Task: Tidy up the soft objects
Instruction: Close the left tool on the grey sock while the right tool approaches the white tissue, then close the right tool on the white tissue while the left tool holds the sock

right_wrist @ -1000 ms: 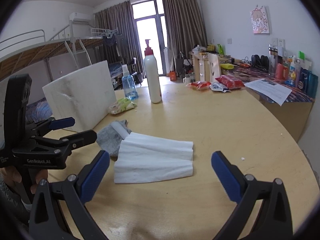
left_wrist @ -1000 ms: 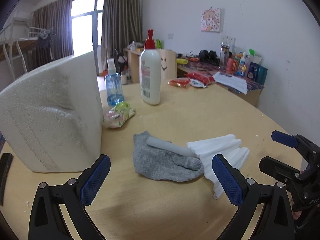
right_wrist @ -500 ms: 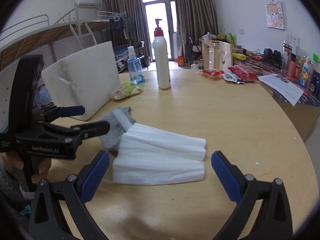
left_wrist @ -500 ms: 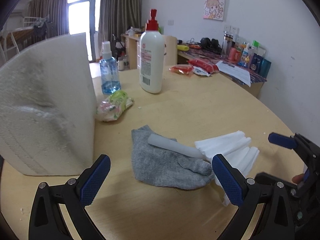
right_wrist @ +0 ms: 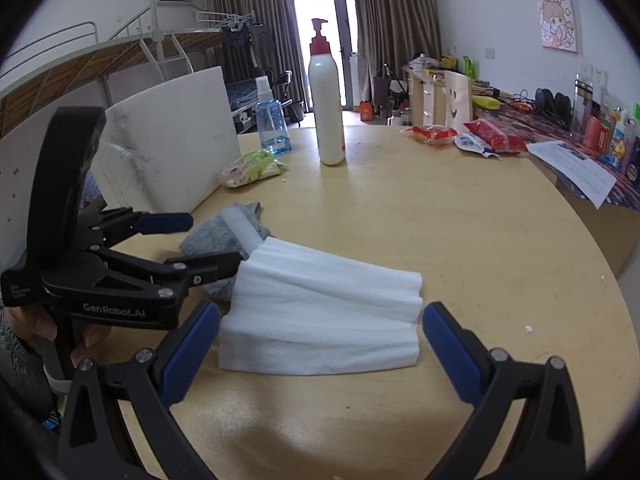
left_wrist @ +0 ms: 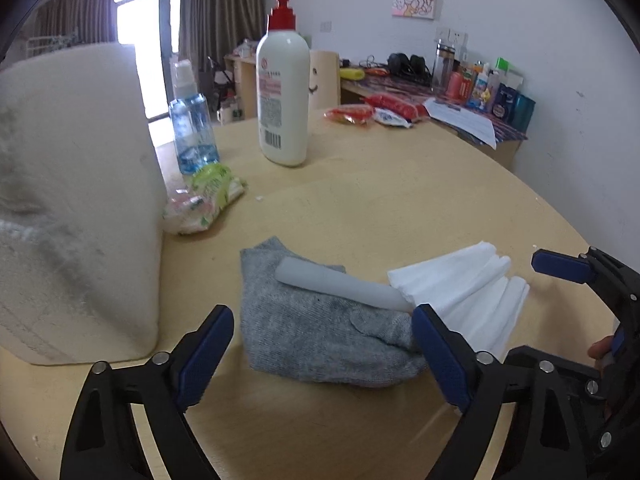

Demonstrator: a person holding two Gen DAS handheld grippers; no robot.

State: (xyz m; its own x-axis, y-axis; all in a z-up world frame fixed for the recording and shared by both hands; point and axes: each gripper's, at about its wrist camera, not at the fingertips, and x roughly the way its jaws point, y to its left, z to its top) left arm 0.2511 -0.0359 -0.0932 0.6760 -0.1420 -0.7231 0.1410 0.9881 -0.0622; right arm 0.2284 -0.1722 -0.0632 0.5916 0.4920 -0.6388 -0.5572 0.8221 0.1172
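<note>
Left wrist view, left to right:

- Foam block (left_wrist: pixel 72 208): white, upright, filling the left of the frame on the round wooden table (left_wrist: pixel 380 200).
- Spray bottle (left_wrist: pixel 192 120), blue, and lotion bottle (left_wrist: pixel 282 92), white with red pump: upper centre, standing.
- Wipes packet (left_wrist: pixel 204 198): green, lying just beside the block's right edge.
- Left gripper (left_wrist: pixel 320 352): lower centre, blue pads apart and closing; the grey sock (left_wrist: pixel 320 328) lies between them, neither pad pressing on it.
- Grey foam tube (left_wrist: pixel 340 284): lying across the sock's upper part, its right end meeting the white sheet.
- White foam sheet (left_wrist: pixel 468 288): folded, right of centre, touching the sock.
- Right gripper (left_wrist: pixel 568 300): right edge of the frame, seen side-on.

Right wrist view, left to right:

- Left gripper (right_wrist: pixel 208 240): left of frame, held by a hand (right_wrist: pixel 36 324), its fingers either side of the sock (right_wrist: pixel 212 236).
- Right gripper (right_wrist: pixel 320 344): lower centre, pads wide apart; white foam sheet (right_wrist: pixel 324 312) lies between them, untouched.
- Snack packets (right_wrist: pixel 460 136): upper right, at the table's far edge.
</note>
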